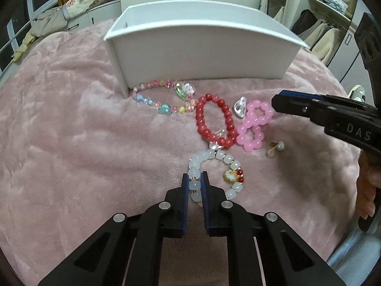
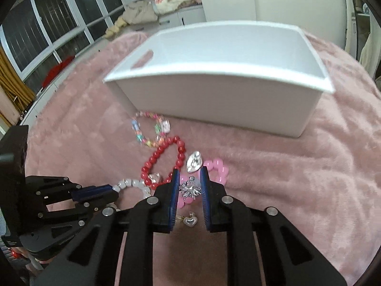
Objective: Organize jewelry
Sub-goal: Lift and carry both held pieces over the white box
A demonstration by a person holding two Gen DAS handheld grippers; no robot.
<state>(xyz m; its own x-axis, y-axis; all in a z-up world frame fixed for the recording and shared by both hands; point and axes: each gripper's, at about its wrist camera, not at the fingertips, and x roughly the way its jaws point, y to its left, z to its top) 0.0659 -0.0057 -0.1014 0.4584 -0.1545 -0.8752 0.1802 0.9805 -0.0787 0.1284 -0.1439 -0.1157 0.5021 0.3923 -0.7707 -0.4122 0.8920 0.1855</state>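
Observation:
My left gripper (image 1: 195,176) is shut on the white bead bracelet (image 1: 225,157), pinching its left side low over the pink blanket. That bracelet carries a gold and red charm (image 1: 232,176). In the right wrist view my right gripper (image 2: 189,174) is shut on a small silver ornament (image 2: 189,188), held above the pink bead bracelet (image 2: 220,168). In the left wrist view the right gripper (image 1: 277,101) comes in from the right over the pink bead bracelet (image 1: 250,121), and the ornament is hidden there. The left gripper (image 2: 112,190) shows at the lower left beside the white bracelet (image 2: 133,183).
An open white box (image 1: 197,54) stands behind the jewelry on the pink blanket (image 1: 71,143). In front of it lie a multicolour bracelet (image 1: 165,109), a red bead bracelet (image 1: 199,116), a clear crystal piece (image 1: 240,108) and an earring (image 1: 277,147). A heart pendant (image 2: 190,221) lies under my right gripper.

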